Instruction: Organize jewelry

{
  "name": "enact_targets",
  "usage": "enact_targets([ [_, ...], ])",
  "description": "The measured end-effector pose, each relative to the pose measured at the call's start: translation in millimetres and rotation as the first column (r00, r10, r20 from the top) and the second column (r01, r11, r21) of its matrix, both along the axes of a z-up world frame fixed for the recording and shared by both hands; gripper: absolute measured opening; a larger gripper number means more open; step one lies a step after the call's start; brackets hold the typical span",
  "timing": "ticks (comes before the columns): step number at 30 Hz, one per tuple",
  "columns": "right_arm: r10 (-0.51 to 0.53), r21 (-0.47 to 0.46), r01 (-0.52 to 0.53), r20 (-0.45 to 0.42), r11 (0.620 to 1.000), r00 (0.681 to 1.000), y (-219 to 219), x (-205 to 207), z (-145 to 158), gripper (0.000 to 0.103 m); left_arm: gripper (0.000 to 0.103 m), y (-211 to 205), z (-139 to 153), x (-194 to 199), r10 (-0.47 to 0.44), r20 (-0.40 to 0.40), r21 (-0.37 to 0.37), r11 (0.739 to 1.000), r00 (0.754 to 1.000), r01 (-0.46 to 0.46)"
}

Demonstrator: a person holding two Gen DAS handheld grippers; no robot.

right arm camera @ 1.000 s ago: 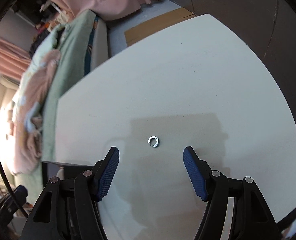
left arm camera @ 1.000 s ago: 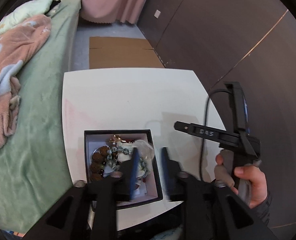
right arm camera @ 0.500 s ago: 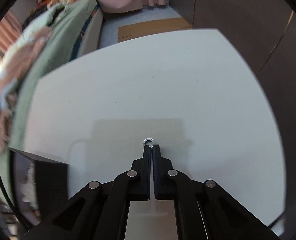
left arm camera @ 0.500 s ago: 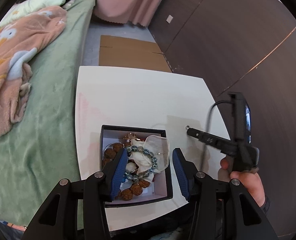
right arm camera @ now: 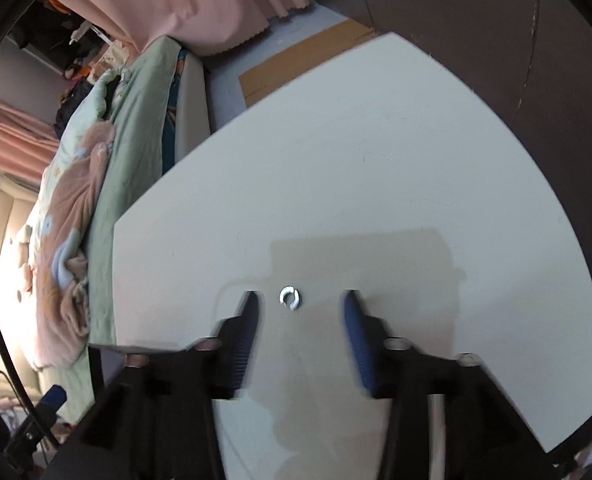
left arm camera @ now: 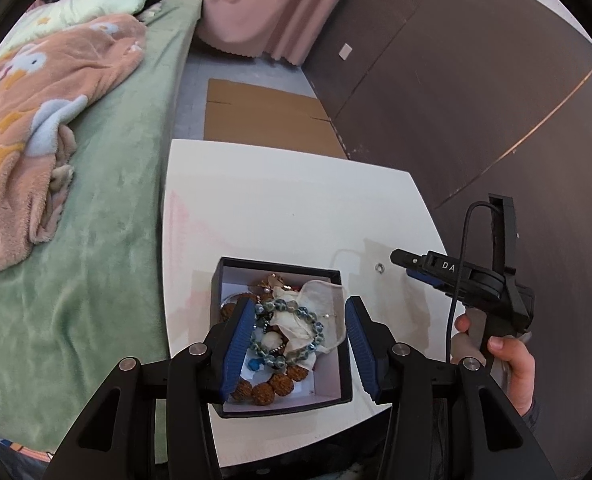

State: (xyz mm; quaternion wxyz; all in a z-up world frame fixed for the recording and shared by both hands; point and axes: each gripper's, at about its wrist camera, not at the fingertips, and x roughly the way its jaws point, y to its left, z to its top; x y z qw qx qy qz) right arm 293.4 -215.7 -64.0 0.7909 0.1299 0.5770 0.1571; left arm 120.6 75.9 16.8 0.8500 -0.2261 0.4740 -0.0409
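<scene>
A home bedroom, green-covered bed (left arm camera: pixel 108 216) with a peach cartoon blanket (left arm camera: pixel 36 120), pink curtains (left arm camera: pixel 256 4), flattened cardboard (left arm camera: pixel 264 116) on the floor, small white table (left arm camera: pixel 280 208) beside the bed

Left gripper (left arm camera: pixel 299 334), fingers spread, hangs above black jewelry box (left arm camera: pixel 282 340).

Bare white table (right arm camera: pixel 376 160) all round the ring (right arm camera: pixel 290 298); black box (left arm camera: pixel 280 406) well apart, leftward.

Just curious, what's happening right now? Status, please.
Both grippers open: left gripper above black jewelry box, right gripper straddling small silver ring on white table. Nothing in the way.
</scene>
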Motion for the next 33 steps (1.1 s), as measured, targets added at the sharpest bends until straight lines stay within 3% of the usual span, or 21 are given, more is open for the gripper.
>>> enact_targets([
  [4,0.034,-0.106,-0.027,0.057,0.994,0.998,21,2,3,0.048,0.049,8,-5,0,0.022,-0.006,-0.007,1.0,1.0,-0.022],
  [8,0.09,-0.271,-0.07,0.062,0.96,0.994,46,2,-7,0.046,0.049,17,-9,-2,0.048,-0.009,-0.013,0.999,0.999,-0.048],
  [11,0.15,-0.405,-0.096,0.102,0.909,0.983,70,-3,-7,0.027,0.049,26,-11,-5,0.077,-0.007,-0.012,0.997,0.997,-0.077],
  [12,0.175,-0.415,-0.114,0.112,0.903,0.978,76,-5,-7,0.014,0.049,29,-12,-6,0.086,-0.005,-0.011,0.996,0.996,-0.086],
  [15,0.192,-0.437,-0.12,0.124,0.891,0.974,84,-8,-5,0.014,0.049,36,-14,-11,0.117,0.003,-0.007,0.993,0.993,-0.116],
  [18,0.165,-0.375,-0.115,0.102,0.92,0.981,76,-9,-2,0.014,0.049,41,-19,-16,0.14,0.018,0.019,0.99,0.99,-0.14],
  [20,0.147,-0.248,-0.124,0.076,0.961,0.986,71,-9,0,0.014,0.049,43,-28,-20,0.151,0.019,0.021,0.988,0.988,-0.152],
  [23,0.134,-0.148,-0.118,0.102,0.982,0.986,60,-18,11,0.014,0.049,43,-38,-21,0.156,0.017,0.015,0.988,0.988,-0.156],
  [28,0.151,-0.002,-0.152,0.121,0.988,0.981,49,-32,25,0.014,0.049,35,-50,-28,0.157,0.074,0.064,0.985,0.985,-0.161],
  [33,0.215,0.114,-0.237,0.18,0.965,0.96,57,-53,43,0.014,0.049,31,-47,-34,0.158,0.148,0.082,0.982,0.976,-0.171],
])
